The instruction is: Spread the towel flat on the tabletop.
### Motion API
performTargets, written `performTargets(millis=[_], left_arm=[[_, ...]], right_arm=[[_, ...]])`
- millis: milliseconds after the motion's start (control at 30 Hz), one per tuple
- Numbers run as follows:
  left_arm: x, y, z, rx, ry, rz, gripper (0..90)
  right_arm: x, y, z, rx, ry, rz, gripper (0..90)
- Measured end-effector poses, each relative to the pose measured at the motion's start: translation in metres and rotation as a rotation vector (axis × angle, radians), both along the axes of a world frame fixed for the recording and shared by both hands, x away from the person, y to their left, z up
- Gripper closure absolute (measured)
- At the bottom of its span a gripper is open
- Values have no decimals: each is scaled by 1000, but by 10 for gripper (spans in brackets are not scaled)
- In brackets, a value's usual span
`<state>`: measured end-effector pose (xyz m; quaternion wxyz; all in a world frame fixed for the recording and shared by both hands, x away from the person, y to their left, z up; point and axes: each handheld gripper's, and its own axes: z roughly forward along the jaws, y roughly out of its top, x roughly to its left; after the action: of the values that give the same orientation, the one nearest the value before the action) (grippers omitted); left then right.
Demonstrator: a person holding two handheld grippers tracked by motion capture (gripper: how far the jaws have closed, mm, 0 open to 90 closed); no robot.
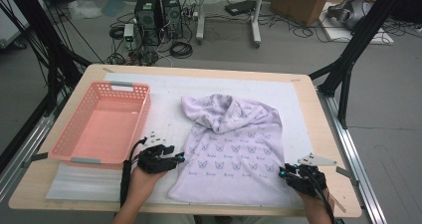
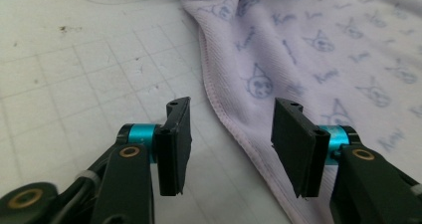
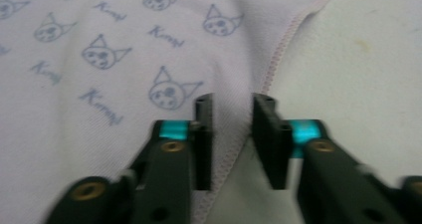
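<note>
My left gripper [image 1: 180, 158], fingers half open and holding nothing, straddles the towel's [image 1: 234, 144] nine-o'clock hem; my right gripper [image 1: 282, 173], fingers narrowly parted, brackets the four-o'clock hem.

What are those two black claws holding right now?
Nothing. Both grippers' jaws stand open astride the lilac cloth's side hems, left gripper, right gripper.

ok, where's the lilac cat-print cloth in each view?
High view: cloth at table centre, right of the pink basket.
Left gripper view: upper right, hem running between the jaws.
Right gripper view: left and centre, hem between the jaws.
Shared landmark: the pink stitched hem.
</note>
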<state>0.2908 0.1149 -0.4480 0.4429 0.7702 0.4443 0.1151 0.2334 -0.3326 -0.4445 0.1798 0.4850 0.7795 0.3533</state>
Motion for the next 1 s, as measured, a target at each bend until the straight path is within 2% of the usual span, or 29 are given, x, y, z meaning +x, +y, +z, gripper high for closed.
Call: performTargets(millis=[67, 100, 133, 167, 200, 233, 300, 500, 567, 667, 800, 867, 900, 1000], left_arm=[[3, -7, -2, 23, 5, -15, 511], [3, -11, -2, 40, -14, -20, 517], [3, -14, -3, 53, -21, -23, 565], [1, -16, -3, 81, -45, -22, 624], [-1, -16, -3, 92, -54, -52, 787], [-2, -17, -2, 95, -51, -47, 863], [-7, -17, 0, 107, -48, -64, 869], [-40, 3, 7, 29, -57, -89, 869], [-50, 8, 8, 9, -46, -106, 868], [-62, 12, 7, 1, -36, -146, 866], [-71, 15, 3, -26, -7, -194, 857], [-70, 15, 3, -33, -17, -194, 793], [-68, 15, 4, -37, -21, -182, 714], [-59, 15, 6, -56, -45, -149, 614]], right_arm=[[-2, 2, 1, -5, 6, 20, 858], [-2, 2, 1, -7, 8, 25, 860], [-2, 1, 2, -3, 13, 33, 862], [-3, 0, 2, 3, 19, 36, 864], [-5, -2, 2, 8, 23, 40, 865], [-7, -4, 3, 11, 25, 41, 865], [-12, -9, 4, 14, 27, 46, 867], [-31, -21, 11, 14, 42, 68, 869], [-39, -24, 12, 5, 52, 75, 869], [-51, -29, 11, 6, 72, 84, 869], [-63, -33, 10, -12, 95, 111, 871], [-66, -34, 10, -16, 91, 122, 867], [-66, -35, 10, -10, 83, 122, 836], [-62, -36, 15, 29, 20, 89, 667]])
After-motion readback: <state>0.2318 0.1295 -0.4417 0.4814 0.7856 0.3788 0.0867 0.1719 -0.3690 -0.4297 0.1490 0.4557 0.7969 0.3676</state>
